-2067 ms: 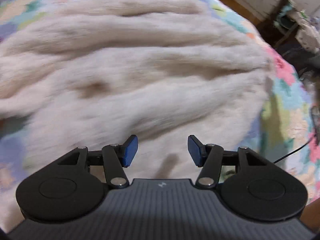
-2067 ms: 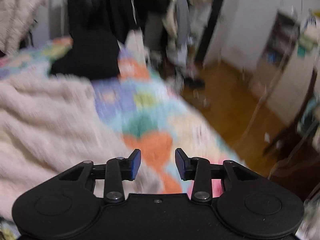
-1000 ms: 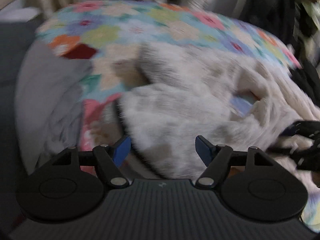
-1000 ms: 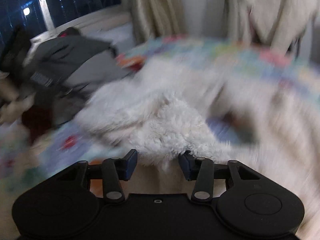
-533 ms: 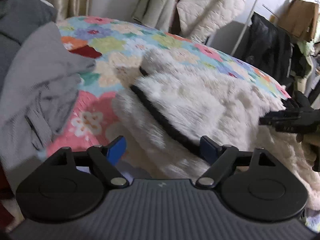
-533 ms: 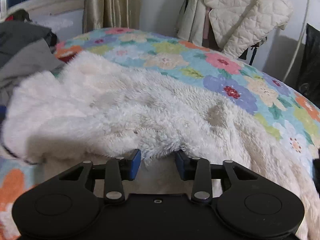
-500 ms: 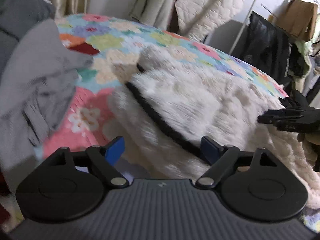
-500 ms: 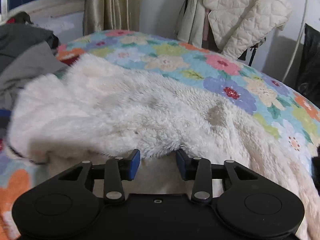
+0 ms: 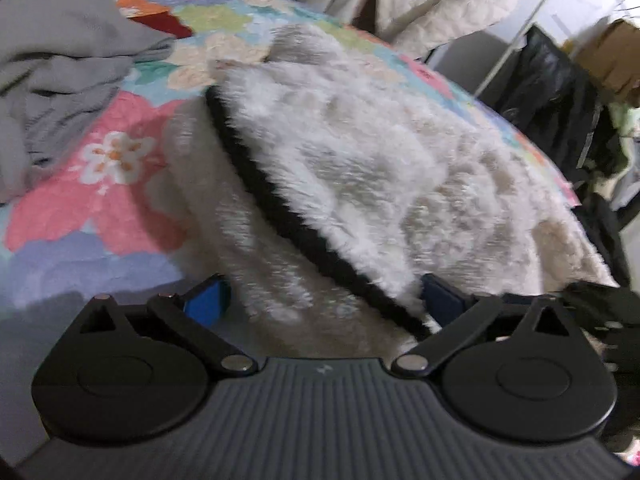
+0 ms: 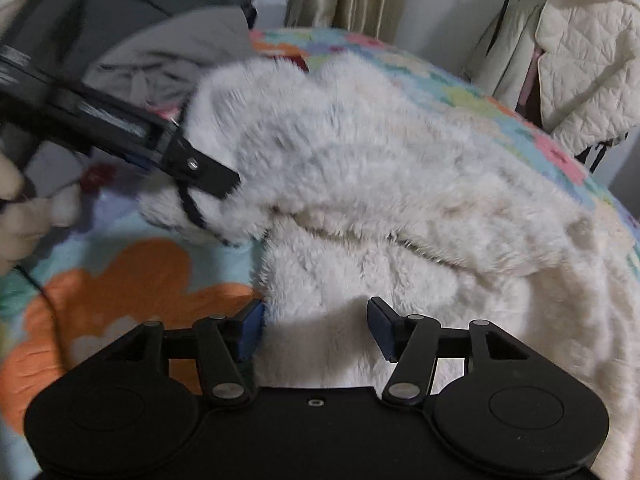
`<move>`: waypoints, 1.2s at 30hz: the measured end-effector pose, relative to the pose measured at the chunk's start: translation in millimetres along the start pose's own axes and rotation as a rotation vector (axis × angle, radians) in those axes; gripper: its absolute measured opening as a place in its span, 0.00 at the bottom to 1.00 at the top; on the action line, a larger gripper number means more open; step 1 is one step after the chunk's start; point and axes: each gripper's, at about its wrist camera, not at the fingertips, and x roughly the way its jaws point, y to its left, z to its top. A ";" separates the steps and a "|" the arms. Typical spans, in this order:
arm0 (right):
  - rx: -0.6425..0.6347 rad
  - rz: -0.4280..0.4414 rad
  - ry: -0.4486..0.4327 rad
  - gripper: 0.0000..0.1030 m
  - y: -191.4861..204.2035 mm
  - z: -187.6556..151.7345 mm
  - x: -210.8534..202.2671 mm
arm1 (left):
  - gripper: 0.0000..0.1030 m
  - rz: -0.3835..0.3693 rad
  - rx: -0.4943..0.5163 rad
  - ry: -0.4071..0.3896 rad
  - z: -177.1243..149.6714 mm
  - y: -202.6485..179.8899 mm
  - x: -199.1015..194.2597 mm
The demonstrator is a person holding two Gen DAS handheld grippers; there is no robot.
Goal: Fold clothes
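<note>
Grey clothes pile (image 9: 60, 60) crowds left; bedspread (image 10: 120, 280) clear beside fleece (image 10: 400, 184).

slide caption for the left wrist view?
Left gripper, fingers wide apart, straddling the black-trimmed edge of a white fleece garment on a floral bedspread.

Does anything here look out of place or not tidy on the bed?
The white fleece garment lies bunched and unevenly doubled over on the floral bedspread, its black-trimmed edge running askew. A crumpled grey garment sits beside it.
</note>
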 end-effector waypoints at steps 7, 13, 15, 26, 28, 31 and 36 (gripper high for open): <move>0.176 0.136 -0.025 0.16 -30.3 6.6 -4.5 | 0.12 -0.195 -0.230 0.030 25.7 15.8 -20.3; 0.357 0.499 -0.097 0.14 -39.3 8.0 -47.6 | 0.09 -0.241 -0.215 -0.121 58.5 1.8 -107.5; 0.320 0.660 -0.127 0.14 -28.3 12.3 -69.6 | 0.09 -0.272 -0.222 -0.152 68.7 -4.3 -140.3; 0.327 0.717 0.128 0.28 4.6 -12.1 -30.1 | 0.55 0.222 -0.499 -0.047 55.0 64.3 -117.4; 0.359 0.734 0.073 0.41 -13.9 -4.0 -44.0 | 0.55 0.260 -0.445 -0.074 53.3 59.0 -117.4; 0.331 0.731 0.017 0.50 -44.5 12.2 -72.3 | 0.59 0.223 -0.339 -0.157 58.2 36.0 -125.3; 0.203 0.456 -0.096 0.57 -73.1 29.9 -87.5 | 0.87 0.039 -0.252 -0.134 75.0 2.5 -90.5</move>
